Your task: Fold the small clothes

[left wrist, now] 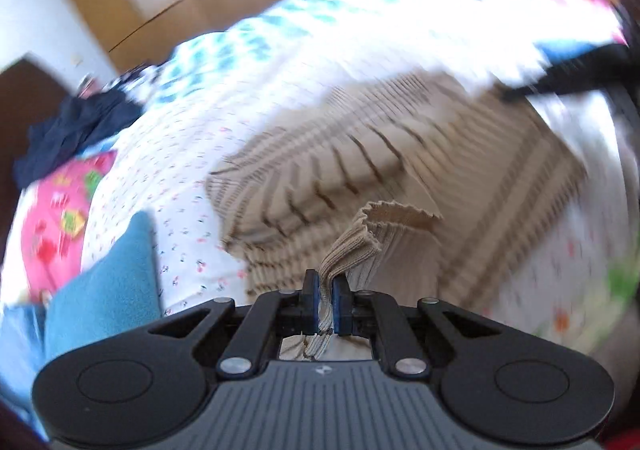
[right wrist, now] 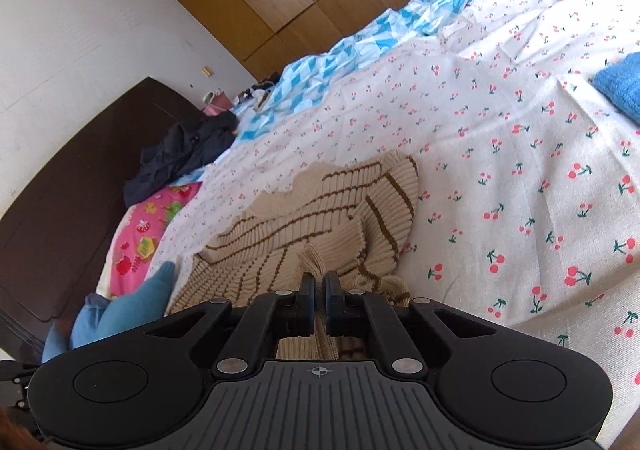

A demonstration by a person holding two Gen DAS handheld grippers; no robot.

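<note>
Beige ribbed sweater [right wrist: 320, 210] pinched at edges by left gripper [left wrist: 326, 290] & right gripper [right wrist: 319, 286], prob. mid-fold though left view's blurred, folding unfinished.

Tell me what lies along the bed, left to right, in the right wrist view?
Dark crumpled garment → pink cartoon-print pillow → beige ribbed sweater with brown stripes → white cherry-print bedsheet → blue knitted cloth.

Left gripper [left wrist: 326, 282] pinches beige ribbed sweater [left wrist: 400, 170] edge; rest sprawls ahead on cherry-print sheet [left wrist: 168, 178]. Blue cloth [left wrist: 104, 290] lower left.
</note>
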